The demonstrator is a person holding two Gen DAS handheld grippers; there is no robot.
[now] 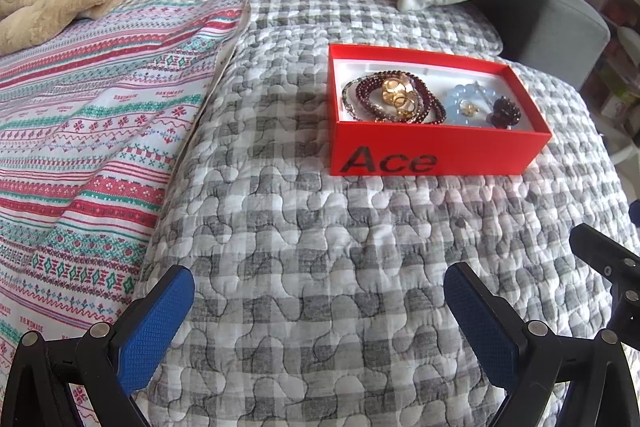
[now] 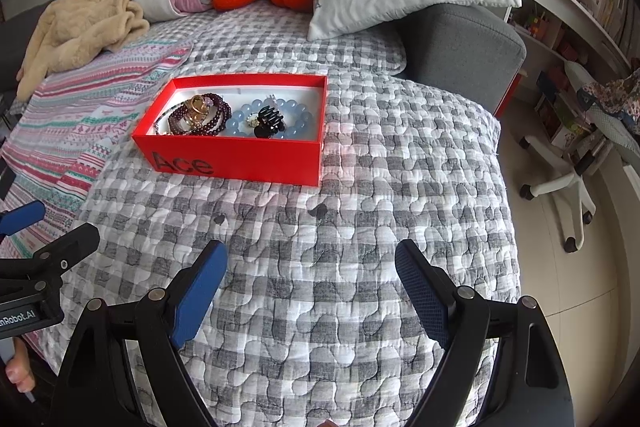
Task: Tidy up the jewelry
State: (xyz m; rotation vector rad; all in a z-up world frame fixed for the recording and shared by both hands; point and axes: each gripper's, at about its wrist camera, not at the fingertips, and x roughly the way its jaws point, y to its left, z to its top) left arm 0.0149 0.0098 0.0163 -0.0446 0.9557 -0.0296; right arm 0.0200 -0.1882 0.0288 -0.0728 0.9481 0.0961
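Where the checked quilt (image 2: 360, 247) covers the bed, a red box (image 2: 240, 163) rests

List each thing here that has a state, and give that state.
Red box: open, no lid.
Dark red beads: coiled inside the box.
Blue bracelet: inside the box.
Black hair clip: on the bracelet.
Left gripper: open, empty.
Right gripper: open, empty.

Red box (image 1: 436, 151) on grey-checked quilt (image 1: 300, 247)
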